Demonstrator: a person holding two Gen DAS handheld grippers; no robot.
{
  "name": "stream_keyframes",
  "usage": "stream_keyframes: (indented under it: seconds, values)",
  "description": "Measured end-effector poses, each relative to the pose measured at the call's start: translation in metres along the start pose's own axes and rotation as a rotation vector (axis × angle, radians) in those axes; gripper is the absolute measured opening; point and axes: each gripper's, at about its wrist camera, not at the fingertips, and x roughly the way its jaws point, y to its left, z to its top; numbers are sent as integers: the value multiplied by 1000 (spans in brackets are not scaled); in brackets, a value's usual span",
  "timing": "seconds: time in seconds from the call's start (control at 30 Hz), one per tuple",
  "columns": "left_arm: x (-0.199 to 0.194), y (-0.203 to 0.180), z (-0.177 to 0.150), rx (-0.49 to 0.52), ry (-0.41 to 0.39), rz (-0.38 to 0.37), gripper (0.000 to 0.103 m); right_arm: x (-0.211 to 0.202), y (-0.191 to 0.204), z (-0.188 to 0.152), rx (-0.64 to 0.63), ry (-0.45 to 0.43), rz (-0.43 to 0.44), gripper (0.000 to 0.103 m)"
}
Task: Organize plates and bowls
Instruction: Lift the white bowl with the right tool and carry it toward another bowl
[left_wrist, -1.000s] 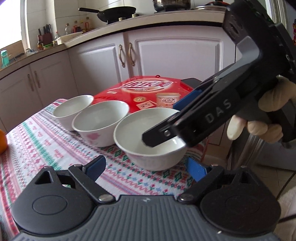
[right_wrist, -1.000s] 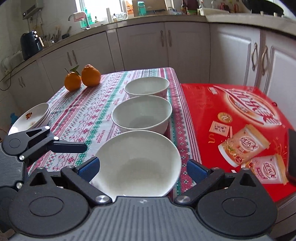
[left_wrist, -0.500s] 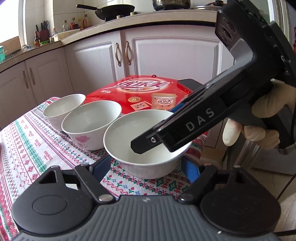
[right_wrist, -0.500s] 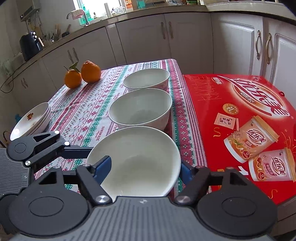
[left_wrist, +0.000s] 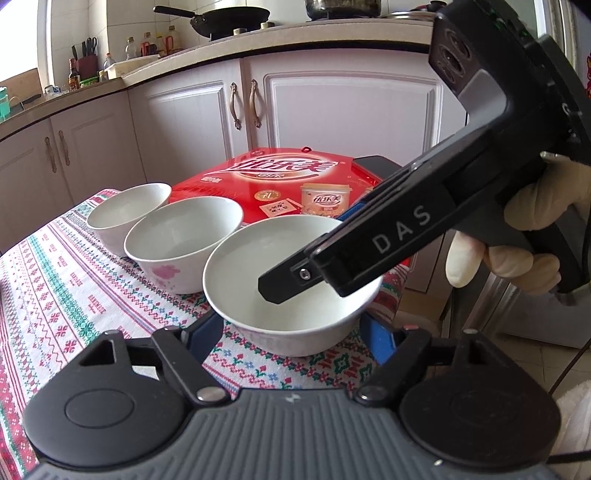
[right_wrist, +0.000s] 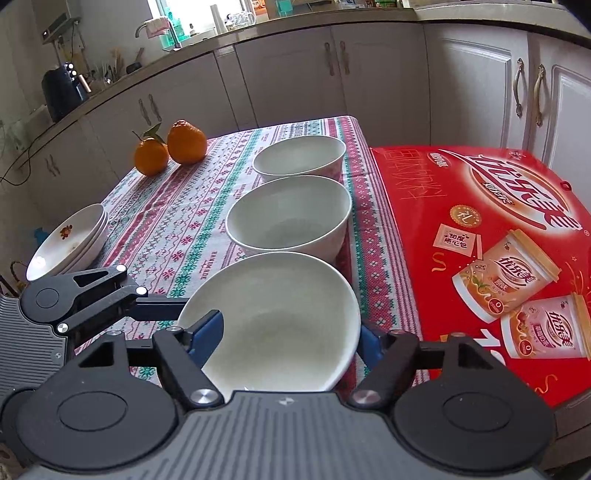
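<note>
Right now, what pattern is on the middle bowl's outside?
Pink blossoms on white, on the middle bowl; left wrist view shows it best.

Both claws tilt downward, side by side; the left claw (left_wrist: 291, 332) is closing and the right claw (right_wrist: 291, 336) sits half-spread, gripped by a gloved hand (left_wrist: 517, 240)

- This is a home kitchen.
- White cupboards (left_wrist: 347, 110) with metal handles stand under a long counter (right_wrist: 295, 22).
- A black wok (left_wrist: 229, 18) and a pot (left_wrist: 343, 7) sit on the stove.
- Bottles (left_wrist: 147, 44) and a knife block (left_wrist: 86, 51) are on the counter.
- A tap (right_wrist: 142, 29) stands by the window.
- A table with a patterned cloth (right_wrist: 177, 206) carries two oranges (right_wrist: 171, 146) near its far edge.
</note>
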Motion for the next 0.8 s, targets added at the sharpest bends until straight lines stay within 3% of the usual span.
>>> stream_keyframes:
  seconds: [0.4, 0.8]
  values:
    - [-32, 11, -7, -33, -3, 55, 81, 1, 31, 8, -59, 4, 67, 80]
    - [-65, 42, -31, -129, 12, 161, 81, 32, 82, 24, -173, 41, 167, 80]
